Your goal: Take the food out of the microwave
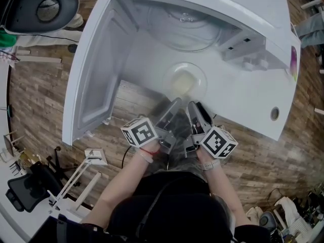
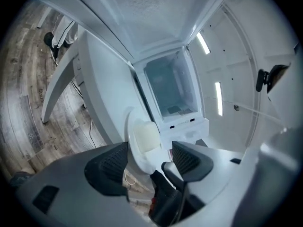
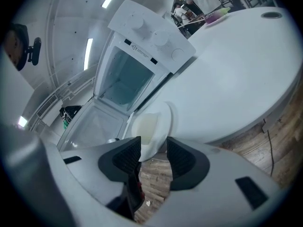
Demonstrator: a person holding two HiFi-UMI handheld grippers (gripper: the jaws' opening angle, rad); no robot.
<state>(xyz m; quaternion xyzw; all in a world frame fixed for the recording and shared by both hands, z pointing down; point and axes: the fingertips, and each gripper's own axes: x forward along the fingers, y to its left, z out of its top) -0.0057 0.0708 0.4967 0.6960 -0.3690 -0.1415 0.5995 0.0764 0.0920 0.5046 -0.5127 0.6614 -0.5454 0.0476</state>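
A white plate [image 1: 200,75] with a pale block of food [image 1: 183,81] lies at the near edge of the white table [image 1: 248,100], in front of the white microwave [image 1: 202,19]. The microwave's door [image 1: 96,70] hangs wide open to the left. My left gripper [image 1: 172,108] and right gripper [image 1: 195,109] point side by side at the plate's near rim. In the left gripper view the plate [image 2: 137,152] rim sits between the left gripper's [image 2: 150,161] spread pads, which do not press on it. The right gripper [image 3: 154,157] likewise straddles the plate [image 3: 160,122] rim with gaps showing.
The microwave's cavity [image 3: 125,77] stands just behind the plate, with the glass turntable [image 1: 185,22] inside. Wood floor [image 1: 45,95] lies under the door and below the table edge. A dark chair [image 1: 43,6] is at the far left, and a purple item [image 1: 293,59] lies on the table's right side.
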